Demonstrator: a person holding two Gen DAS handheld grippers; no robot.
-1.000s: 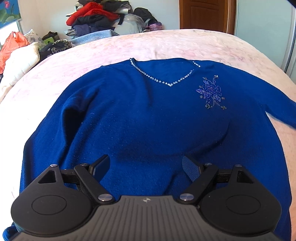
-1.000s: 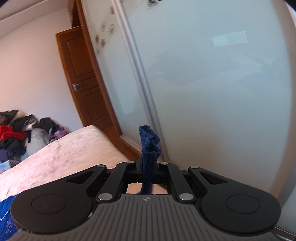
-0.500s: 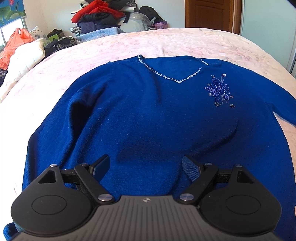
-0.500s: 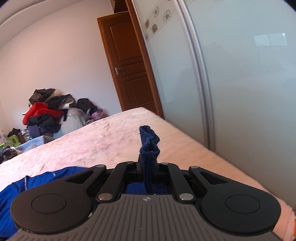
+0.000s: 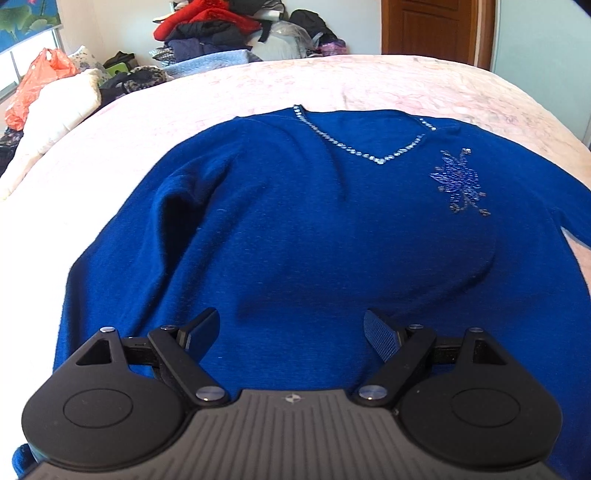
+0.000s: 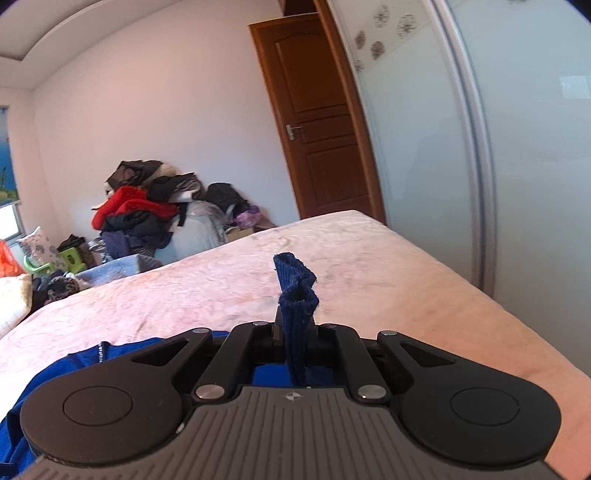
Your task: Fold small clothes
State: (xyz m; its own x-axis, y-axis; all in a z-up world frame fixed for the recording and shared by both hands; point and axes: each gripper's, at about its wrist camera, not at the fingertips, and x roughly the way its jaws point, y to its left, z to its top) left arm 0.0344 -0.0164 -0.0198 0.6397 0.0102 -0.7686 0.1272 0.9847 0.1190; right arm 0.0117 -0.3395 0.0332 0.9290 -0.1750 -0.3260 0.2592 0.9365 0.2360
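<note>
A blue V-neck sweater [image 5: 295,221] with a beaded neckline and a beaded flower lies front up on the pink bed [image 5: 258,85], its hem towards me. My left gripper [image 5: 291,328] is open and empty, just above the sweater's lower part. My right gripper [image 6: 295,332] is shut on a ribbed cuff or edge of the blue sweater [image 6: 297,291], which sticks up between its jaws. More of the sweater shows at the lower left of the right wrist view [image 6: 74,358].
A pile of clothes [image 5: 221,26] and bags stands beyond the bed's far edge. A white pillow [image 5: 59,107] lies at the left. A wooden door [image 6: 317,122] and a frosted sliding wardrobe door [image 6: 498,147] are to the right of the bed.
My right gripper, still holding the sweater's edge, has swung left from facing the wardrobe towards the bed. My left gripper has shifted slightly over the sweater and stays open.
</note>
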